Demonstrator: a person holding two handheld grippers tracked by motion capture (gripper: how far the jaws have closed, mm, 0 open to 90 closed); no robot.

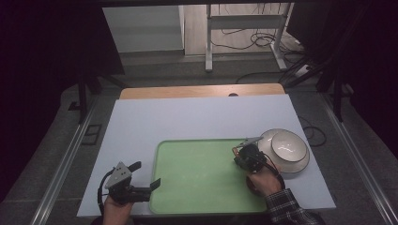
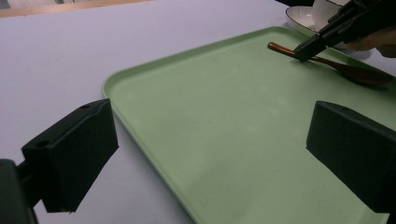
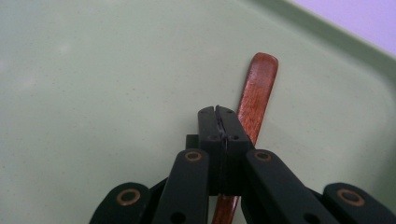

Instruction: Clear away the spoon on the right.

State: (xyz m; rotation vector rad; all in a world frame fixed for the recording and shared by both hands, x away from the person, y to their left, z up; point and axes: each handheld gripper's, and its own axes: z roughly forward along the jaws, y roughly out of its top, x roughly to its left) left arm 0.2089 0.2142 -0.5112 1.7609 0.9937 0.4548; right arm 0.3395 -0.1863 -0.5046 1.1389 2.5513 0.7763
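A brown wooden spoon [image 2: 362,74] lies on the green tray [image 1: 197,176] near its far right corner. In the right gripper view the spoon's handle [image 3: 258,86] runs just to the right of and under my right gripper [image 3: 218,112], whose jaws are pressed together with nothing between them. From the left gripper view, the right gripper [image 2: 303,51] touches the handle from above. My left gripper [image 1: 148,173] hovers at the tray's near left edge with its jaws wide apart and empty, and the left gripper view looks across the tray [image 2: 210,102].
A white bowl on a plate [image 1: 287,149] stands on the white table just right of the tray, close behind my right hand. The bowl's rim [image 2: 299,16] also shows beyond the tray. A wooden strip edges the table's far side.
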